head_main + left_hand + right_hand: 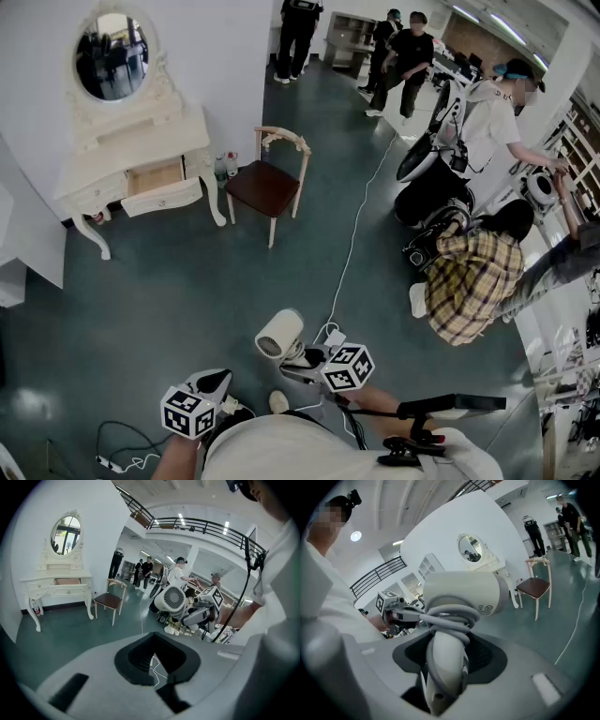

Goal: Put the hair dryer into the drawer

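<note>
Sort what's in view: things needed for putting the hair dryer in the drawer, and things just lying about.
Job: hair dryer, gripped by the right gripper; open drawer in the dressing table.
Lying about: chair; white floor cable; scooter.

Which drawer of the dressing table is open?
The middle drawer: it is pulled out, its wooden inside showing. The left drawer and right drawer sit flush, shut.

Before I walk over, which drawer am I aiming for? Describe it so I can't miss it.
Against the white wall stands a white dressing table with an oval mirror, a wooden chair beside it. The drawer is the middle one under its top: the only one pulled out, showing bare wood inside.
</note>
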